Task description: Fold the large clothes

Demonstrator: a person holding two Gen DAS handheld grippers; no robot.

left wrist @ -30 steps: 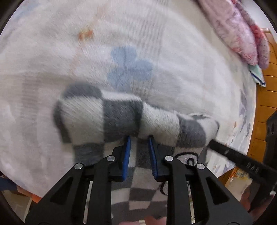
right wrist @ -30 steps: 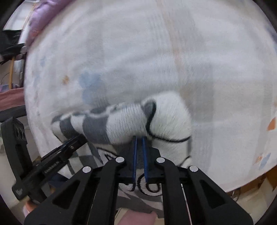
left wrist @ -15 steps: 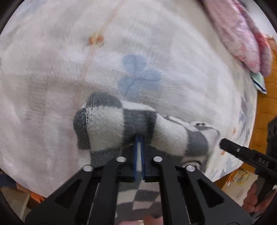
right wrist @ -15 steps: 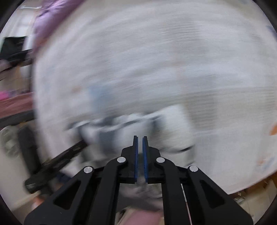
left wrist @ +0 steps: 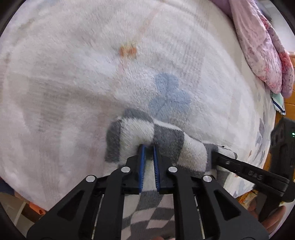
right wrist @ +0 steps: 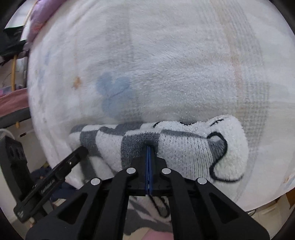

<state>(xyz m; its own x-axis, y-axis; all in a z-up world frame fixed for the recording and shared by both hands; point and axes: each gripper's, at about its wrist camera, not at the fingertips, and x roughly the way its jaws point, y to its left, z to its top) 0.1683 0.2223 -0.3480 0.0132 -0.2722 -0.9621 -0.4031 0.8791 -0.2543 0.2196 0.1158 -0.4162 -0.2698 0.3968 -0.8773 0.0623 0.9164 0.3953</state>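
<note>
A grey-and-white checkered fleece garment [left wrist: 169,140] with black line drawings lies bunched in a roll near the front edge of a white fluffy blanket [left wrist: 92,83]. My left gripper [left wrist: 148,146] pinches a fold at the roll's left part; its jaws are opening slightly, with cloth still filling the narrow gap. My right gripper [right wrist: 149,147] is shut on a fold of the garment [right wrist: 184,145] near its right part, pads almost together. Each view shows a finger of the other gripper at the roll's far end: the right finger [left wrist: 239,169] and the left finger [right wrist: 60,171].
The blanket carries a blue clover print [left wrist: 169,96] and an orange mark [left wrist: 128,49]. A pink quilt [left wrist: 258,46] is heaped at the far right edge, and purple bedding [right wrist: 42,13] at the far left. The bed edge runs just under the garment.
The left jaws, clearly apart a second ago, closed on the fold and now stand slightly wider. The garment has bunched into a tighter roll. Both grippers shifted across the blanket.
</note>
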